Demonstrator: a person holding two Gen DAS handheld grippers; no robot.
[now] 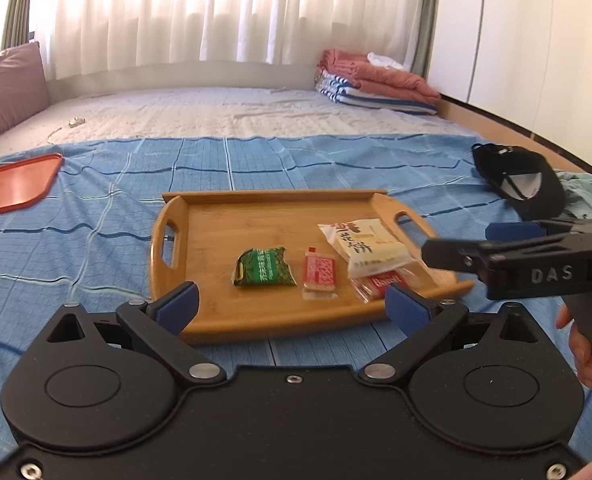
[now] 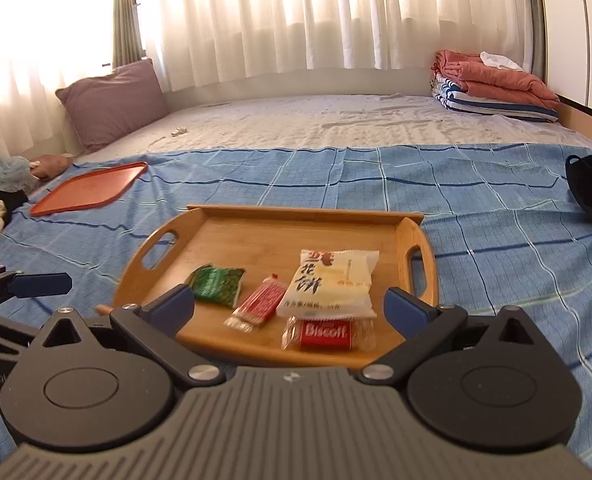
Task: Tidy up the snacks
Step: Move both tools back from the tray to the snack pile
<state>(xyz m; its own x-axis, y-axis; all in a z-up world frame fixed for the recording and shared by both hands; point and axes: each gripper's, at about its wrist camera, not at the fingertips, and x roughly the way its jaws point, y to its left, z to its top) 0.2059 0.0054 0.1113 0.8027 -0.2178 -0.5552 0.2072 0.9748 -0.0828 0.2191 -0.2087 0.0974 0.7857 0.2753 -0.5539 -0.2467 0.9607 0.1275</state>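
a: where are the snacks found?

b: four packets are seen inside the wooden tray [image 2: 223, 220], which is laid on the blue checked sheet [image 2: 476, 216]. the green packet [image 2: 215, 284] is placed at nine o'clock of the group. the slim red sachet [image 2: 260, 305] is set just beside it, toward three o'clock. the white cake packet [image 2: 332, 284] is laid at three o'clock of the sachet, and its near edge is rested on the red biscoff packet [image 2: 324, 334], found at six o'clock.

a: how are the fingers held?

b: the left gripper [image 1: 291, 304] is held spread wide, with nothing between its blue pads [image 1: 175, 308]; it is positioned above the tray's near rim. the right gripper [image 2: 289, 304] is likewise released and empty, hung over the near part of the tray.

a: what else is seen?

b: an orange tray [image 2: 87, 194] is laid at ten o'clock, well apart. folded bedding [image 2: 492, 84] is stacked at two o'clock, and a purple pillow [image 2: 111, 100] is propped at eleven.
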